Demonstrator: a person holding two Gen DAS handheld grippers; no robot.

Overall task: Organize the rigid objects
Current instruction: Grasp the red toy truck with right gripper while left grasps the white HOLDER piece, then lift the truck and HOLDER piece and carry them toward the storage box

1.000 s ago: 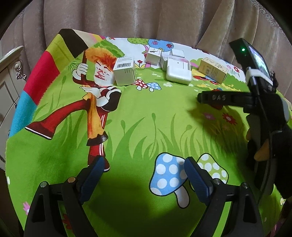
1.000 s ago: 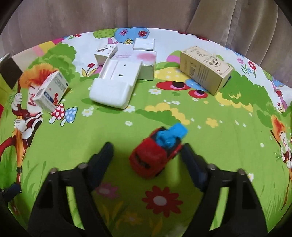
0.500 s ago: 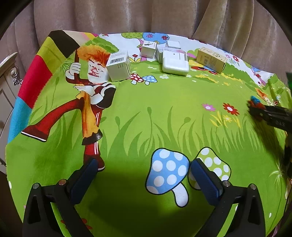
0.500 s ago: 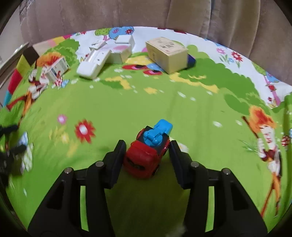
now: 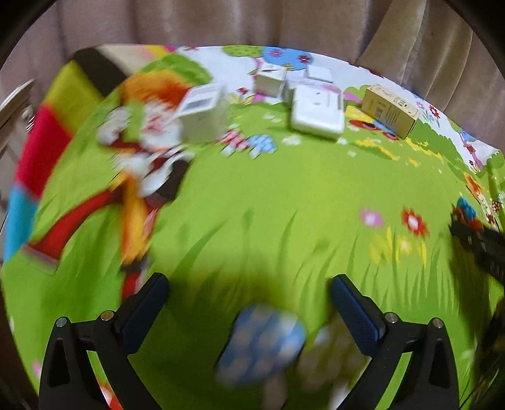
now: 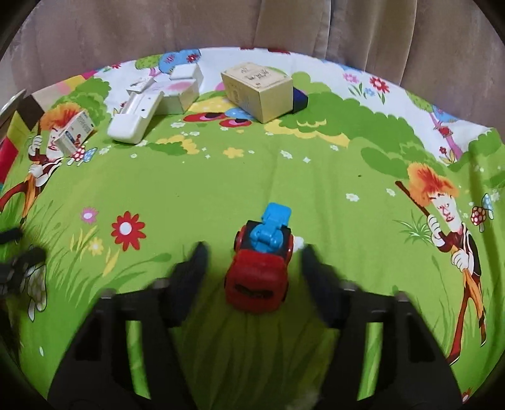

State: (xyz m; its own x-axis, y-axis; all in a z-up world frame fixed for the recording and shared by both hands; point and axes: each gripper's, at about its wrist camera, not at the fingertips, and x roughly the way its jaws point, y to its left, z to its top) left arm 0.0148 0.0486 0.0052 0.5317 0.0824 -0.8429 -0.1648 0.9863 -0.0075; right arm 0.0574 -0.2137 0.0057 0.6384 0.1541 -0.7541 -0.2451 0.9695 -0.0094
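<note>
A red toy car with a blue top (image 6: 257, 277) sits on the green cartoon cloth (image 6: 221, 189) between the fingers of my right gripper (image 6: 254, 255). The jaws are closing, and a narrow gap shows on each side of the car. In the left wrist view the same car (image 5: 464, 211) appears at the far right edge with the right gripper (image 5: 486, 246) behind it. My left gripper (image 5: 249, 293) hangs wide open over the cloth with nothing between its blue pads (image 5: 145, 309). That view is blurred.
Along the far edge stand a tan carton (image 6: 258, 91), a flat white device (image 6: 134, 121), stacked white boxes (image 6: 176, 91) and a small printed carton (image 6: 75, 132). A beige curtain (image 6: 252, 25) hangs behind the table. Bare cloth spreads between the boxes and both grippers.
My right gripper swept to the right with the toy car between its fingers, then stopped. My left gripper opened wider and shifted across the cloth; its view is now blurred.
</note>
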